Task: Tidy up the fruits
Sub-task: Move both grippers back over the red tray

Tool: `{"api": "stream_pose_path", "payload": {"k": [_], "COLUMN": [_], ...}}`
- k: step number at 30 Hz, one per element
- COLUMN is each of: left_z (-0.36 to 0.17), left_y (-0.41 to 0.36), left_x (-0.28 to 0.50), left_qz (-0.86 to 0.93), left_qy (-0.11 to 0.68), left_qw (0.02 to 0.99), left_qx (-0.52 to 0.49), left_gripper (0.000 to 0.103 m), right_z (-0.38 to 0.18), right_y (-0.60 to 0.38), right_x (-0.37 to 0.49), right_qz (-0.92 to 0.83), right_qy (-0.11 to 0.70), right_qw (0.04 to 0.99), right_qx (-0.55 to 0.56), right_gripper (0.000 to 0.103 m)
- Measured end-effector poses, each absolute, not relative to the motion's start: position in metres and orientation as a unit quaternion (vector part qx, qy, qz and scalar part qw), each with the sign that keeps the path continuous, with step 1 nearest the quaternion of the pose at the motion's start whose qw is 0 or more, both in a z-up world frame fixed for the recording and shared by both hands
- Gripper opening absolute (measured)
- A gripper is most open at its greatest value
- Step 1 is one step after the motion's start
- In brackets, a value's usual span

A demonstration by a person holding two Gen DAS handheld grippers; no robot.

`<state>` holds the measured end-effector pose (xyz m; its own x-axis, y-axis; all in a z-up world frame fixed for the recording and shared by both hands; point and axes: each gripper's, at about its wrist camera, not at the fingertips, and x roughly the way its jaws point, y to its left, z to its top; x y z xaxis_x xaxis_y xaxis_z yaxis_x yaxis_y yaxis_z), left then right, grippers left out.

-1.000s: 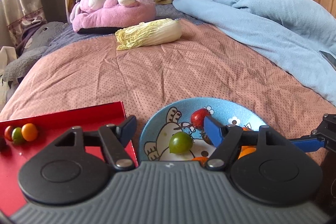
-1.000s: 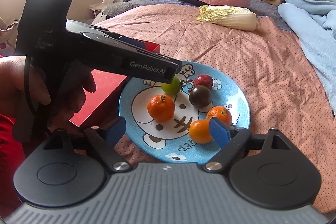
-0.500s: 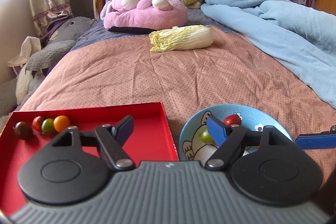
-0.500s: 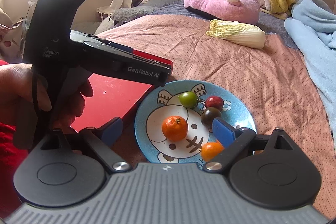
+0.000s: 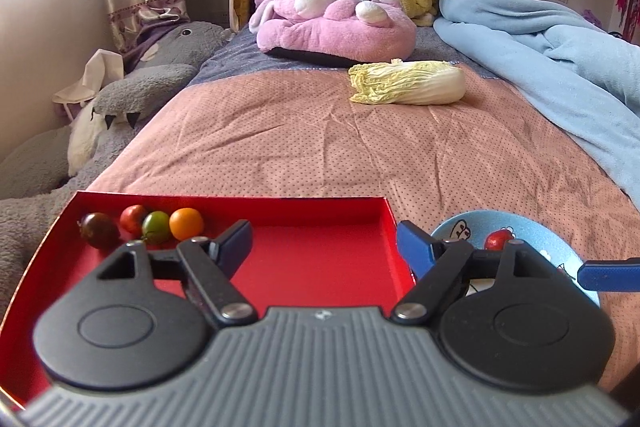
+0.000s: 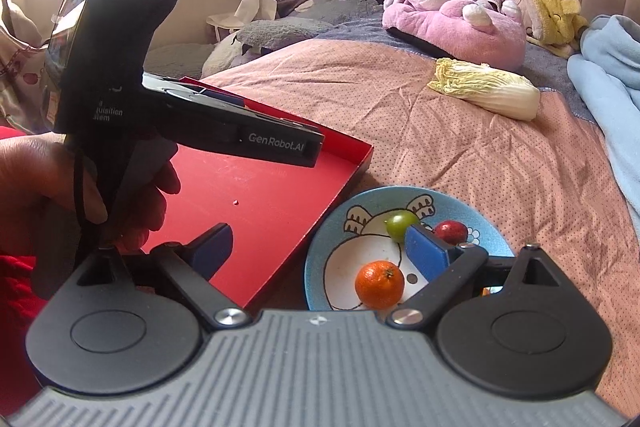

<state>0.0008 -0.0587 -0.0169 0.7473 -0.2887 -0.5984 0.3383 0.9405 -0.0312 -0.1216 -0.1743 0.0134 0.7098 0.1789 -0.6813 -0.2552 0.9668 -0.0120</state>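
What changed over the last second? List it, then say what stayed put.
The left gripper swung left, from above the blue plate to above the red tray, empty. The right gripper drew back from the plate. Both stayed open; nothing was grasped. The four tomatoes in the tray stayed.

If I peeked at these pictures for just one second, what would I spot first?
Probably the bright red tray lying on the bed right in front, with four little fruits lined up in its far left corner. Next to it on the right sits a blue cartoon plate holding an orange and small tomatoes. Farther back, a big pink plush toy rests near the headboard with a cabbage lying in front of it.
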Motion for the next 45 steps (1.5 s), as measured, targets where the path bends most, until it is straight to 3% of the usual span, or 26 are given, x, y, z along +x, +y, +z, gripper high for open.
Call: {"api": "stream_pose_path", "payload": {"k": [26,28,33,45], "left_z": [-0.018,-0.016,-0.016,-0.027], "left_y": [0.055,0.073,0.097,0.113], "left_x": [0.036,0.041,0.043,0.055], "left_qz": [-0.053,-0.039,-0.007,0.037], "left_qy": [0.346,0.354,0.361,0.372], "left_qw": [0.937,0.934,0.932,0.926], "left_qx": [0.004,-0.014,-0.034,-0.057], "left_gripper": [0.081,0.081,0.081,0.081], "right_z": [-0.014,-0.017,-0.030,-0.065], "right_y": [-0.109,-0.098,-0.074,-0.042], "right_x": [-0.029,-0.015,0.024,0.094], "right_qz": [0.172,0.182,0.195,0.189], "right_qy": [0.370,0.370,0.372,0.397], "right_qw": [0.912,0.910,0.906,0.897], "right_qx": [-0.035,-0.038,-0.048,-0.043], "right_gripper": [0.095,0.091,0.067,0.052]}}
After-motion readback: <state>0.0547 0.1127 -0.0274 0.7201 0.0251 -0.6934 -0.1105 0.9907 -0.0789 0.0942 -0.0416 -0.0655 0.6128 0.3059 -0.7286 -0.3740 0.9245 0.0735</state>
